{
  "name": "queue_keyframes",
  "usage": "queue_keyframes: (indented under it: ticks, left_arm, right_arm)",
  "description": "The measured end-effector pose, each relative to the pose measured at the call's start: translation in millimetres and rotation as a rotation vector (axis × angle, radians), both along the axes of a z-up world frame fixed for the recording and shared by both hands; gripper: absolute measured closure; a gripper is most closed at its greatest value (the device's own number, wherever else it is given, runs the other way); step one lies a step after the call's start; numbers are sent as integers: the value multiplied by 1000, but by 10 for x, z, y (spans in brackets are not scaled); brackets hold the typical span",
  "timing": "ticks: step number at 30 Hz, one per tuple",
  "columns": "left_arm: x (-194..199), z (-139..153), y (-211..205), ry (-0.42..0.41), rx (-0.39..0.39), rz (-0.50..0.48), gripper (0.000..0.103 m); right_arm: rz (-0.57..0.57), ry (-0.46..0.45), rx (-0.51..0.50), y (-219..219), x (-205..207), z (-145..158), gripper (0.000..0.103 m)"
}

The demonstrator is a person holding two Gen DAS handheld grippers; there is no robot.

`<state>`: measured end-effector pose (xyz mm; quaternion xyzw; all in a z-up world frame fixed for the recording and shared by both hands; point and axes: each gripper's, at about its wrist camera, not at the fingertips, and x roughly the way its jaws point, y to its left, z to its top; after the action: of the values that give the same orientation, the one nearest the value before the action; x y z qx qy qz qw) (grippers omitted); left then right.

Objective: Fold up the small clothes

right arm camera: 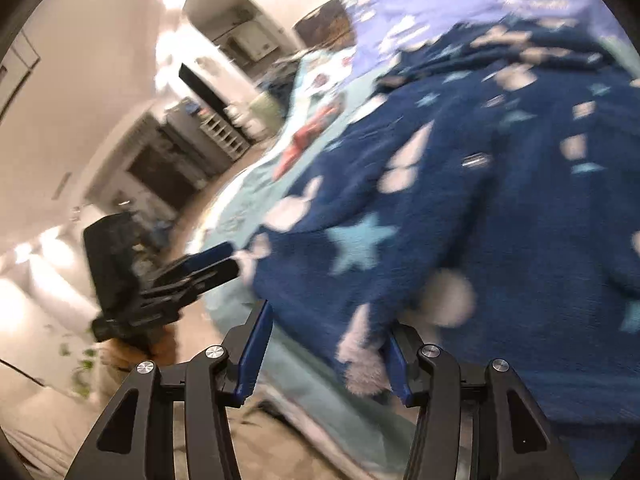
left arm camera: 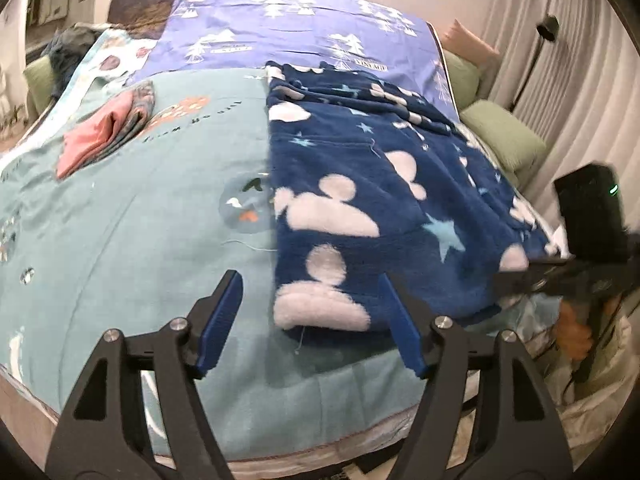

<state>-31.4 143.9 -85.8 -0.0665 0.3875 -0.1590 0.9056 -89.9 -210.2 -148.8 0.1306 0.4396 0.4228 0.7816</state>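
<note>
1. Navy fleece garment (left arm camera: 372, 200), printed with white mouse-head shapes and pale blue stars, lies spread on the teal bed cover (left arm camera: 140, 220). Occupies the right half of the bed in the left wrist view.
2. Long axis runs from the near bed edge away toward the purple tree-print sheet (left arm camera: 280, 28). Far end is bunched and wrinkled; near end is flat, its left edge straight along the bed's middle.
3. Left gripper (left arm camera: 312, 320): jaws well apart, nothing clamped. The garment's near left corner lies between and just beyond the blue fingers (left arm camera: 220, 320); the pads do not press on it.
4. Right gripper (right arm camera: 324, 348): jaws moderately apart. The near hem, with a white fluffy patch, sits just beside the right-hand finger; contact cannot be told, as the view is blurred.
5. Both grippers sit at the near hem, left at the left corner, right at the right.
6. Folded pink and patterned clothes (left arm camera: 108, 128) lie well apart on the cover, far left.
</note>
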Motion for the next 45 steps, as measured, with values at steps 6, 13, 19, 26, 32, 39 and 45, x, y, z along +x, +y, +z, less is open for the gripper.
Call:
queue_keyframes:
  ticks: [6,13,19,26,32,39,45]
  left_arm:
    - [-63,20,-148,-41,35,-84,32]
    - [-57,-116,-91,-13,50,-79,32]
    - [-20,-298,10,12,80,-25,55]
    - [-192,-201,-42,-11,143,-92,93]
    - [-286,-137,104,5,55,-107,93]
    - [-23,-144,31,16,-46,-101,20]
    - [200,-329,-44,91,-118,-89,20]
  right_arm:
    - [-110,70,-60,-6,94,-83,93]
    - [-197,-138,-33,-223,-260,553,95]
    - [-244,18,-275,-251,-139,-41,88]
    - [-321,-100,-255,-666,-459,184,67]
    - [-615,-93,-298,-1623,-559,190,52]
    - [-731,64,-178,-2168,-401,-103,50]
    - [-669,70,-76,-2089,-317,-243,38]
